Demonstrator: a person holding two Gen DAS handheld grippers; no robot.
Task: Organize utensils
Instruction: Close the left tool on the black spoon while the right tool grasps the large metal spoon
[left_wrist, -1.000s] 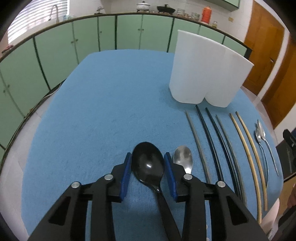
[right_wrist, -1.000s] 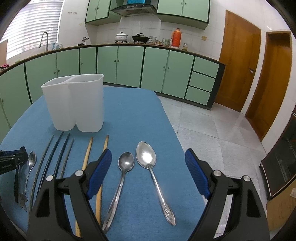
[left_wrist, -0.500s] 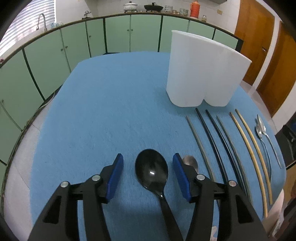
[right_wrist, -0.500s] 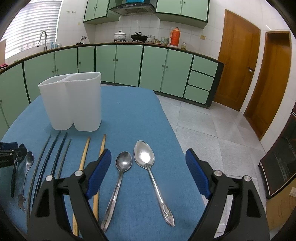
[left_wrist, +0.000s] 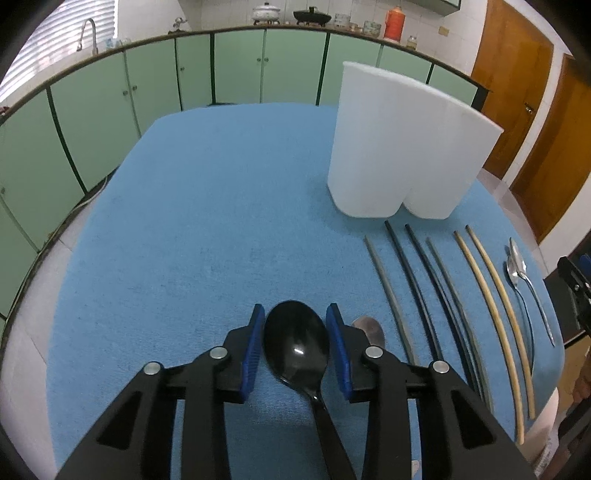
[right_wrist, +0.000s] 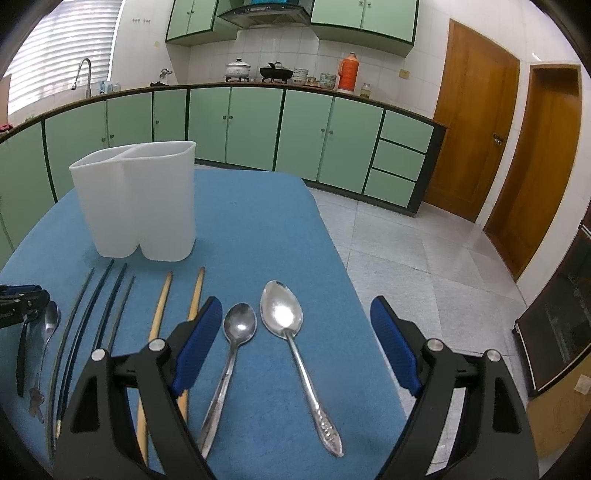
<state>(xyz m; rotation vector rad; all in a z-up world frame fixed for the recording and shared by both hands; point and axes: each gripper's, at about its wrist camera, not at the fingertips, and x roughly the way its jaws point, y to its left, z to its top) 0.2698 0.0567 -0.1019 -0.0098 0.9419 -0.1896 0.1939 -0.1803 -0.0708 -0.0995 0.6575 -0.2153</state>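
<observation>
Kitchen: green base cabinets along curved counter, upper cabinets, white tiled wall, two wooden doors, grey tile floor, blinds-covered window, faucet.

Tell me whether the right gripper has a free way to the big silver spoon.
Probably yes. The right gripper is open, and the big silver spoon lies flat on the blue cloth between its fingers. The small spoon lies close beside it and might get caught too.
</observation>
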